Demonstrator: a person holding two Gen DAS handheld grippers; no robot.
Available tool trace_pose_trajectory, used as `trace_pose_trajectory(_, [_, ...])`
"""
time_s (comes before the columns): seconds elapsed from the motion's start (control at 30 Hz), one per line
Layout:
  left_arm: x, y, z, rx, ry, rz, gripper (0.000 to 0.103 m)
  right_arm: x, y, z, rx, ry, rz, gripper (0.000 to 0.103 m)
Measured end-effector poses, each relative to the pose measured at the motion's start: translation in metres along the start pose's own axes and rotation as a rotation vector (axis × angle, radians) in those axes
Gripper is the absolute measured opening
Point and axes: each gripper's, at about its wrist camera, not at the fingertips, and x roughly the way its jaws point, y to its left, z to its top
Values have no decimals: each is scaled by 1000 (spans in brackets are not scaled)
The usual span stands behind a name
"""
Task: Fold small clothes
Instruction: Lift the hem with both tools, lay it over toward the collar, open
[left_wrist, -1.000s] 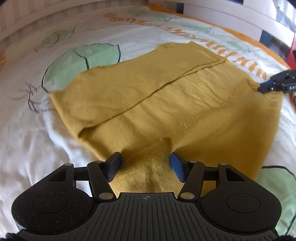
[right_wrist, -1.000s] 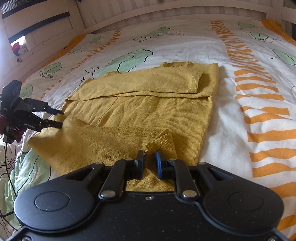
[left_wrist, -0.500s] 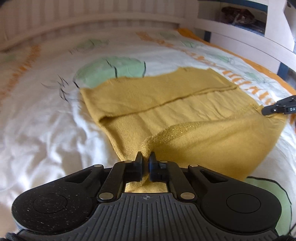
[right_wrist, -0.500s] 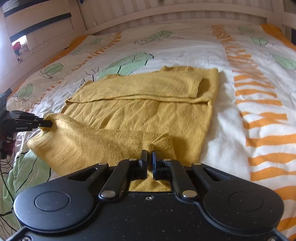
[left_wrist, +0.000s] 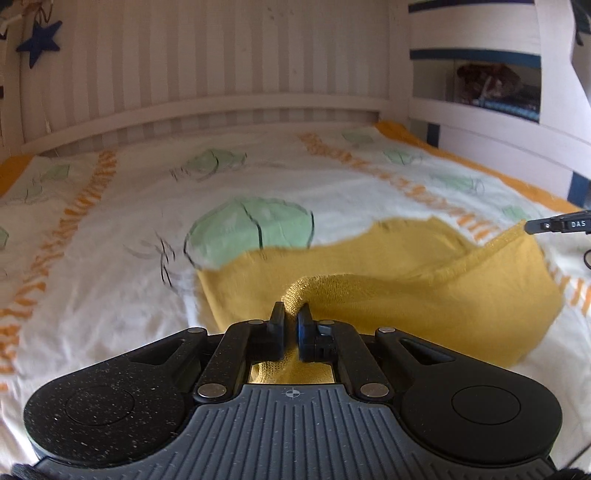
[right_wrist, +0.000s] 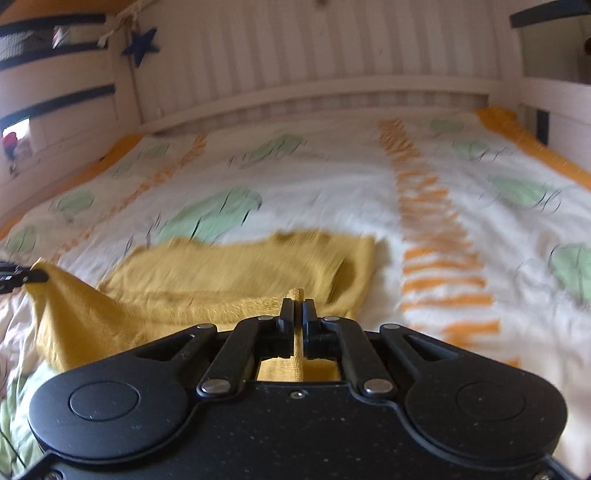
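Yellow sweater (left_wrist: 424, 291): on the bed (left_wrist: 110, 295), near edge lifted.
Left tongs (left_wrist: 290, 316): I pinch its hem.
Right tongs (right_wrist: 297, 309): I pinch the other corner.

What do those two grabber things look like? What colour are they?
Both are black plastic. Each has two round discs at the sides and thin link bars with silver rivets leading to two short fingers. The left gripper has a ribbed grey plate with a small crosshair mark, and its right finger looks blue. The right gripper has a smooth, speckled black body. White letters "DAS" show on its side in the left view.
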Motion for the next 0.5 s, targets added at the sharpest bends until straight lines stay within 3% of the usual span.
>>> trace_pose_trajectory(0.17, [26, 11, 29, 17, -23, 36, 6, 19, -23, 34, 27, -52, -41, 6])
trace_pose_trajectory(0.27, [54, 13, 38, 18, -4, 44, 6, 49, -41, 48, 92, -24, -36, 8])
trace_pose_trajectory(0.3, [58, 12, 37, 29, 3, 49, 6, 58, -47, 50, 127, 3, -6, 19])
trace_pose_trajectory(0.4, [66, 11, 29, 37, 30, 44, 6, 81, -48, 42, 147, 68, 66, 21])
trace_pose_trajectory(0.47, [65, 11, 23, 39, 39, 40, 6, 88, -38, 31, 115, 96, 91, 33])
trace_pose_trajectory(0.5, [64, 11, 21, 41, 43, 39, 6, 92, -35, 26, 107, 117, 106, 48])
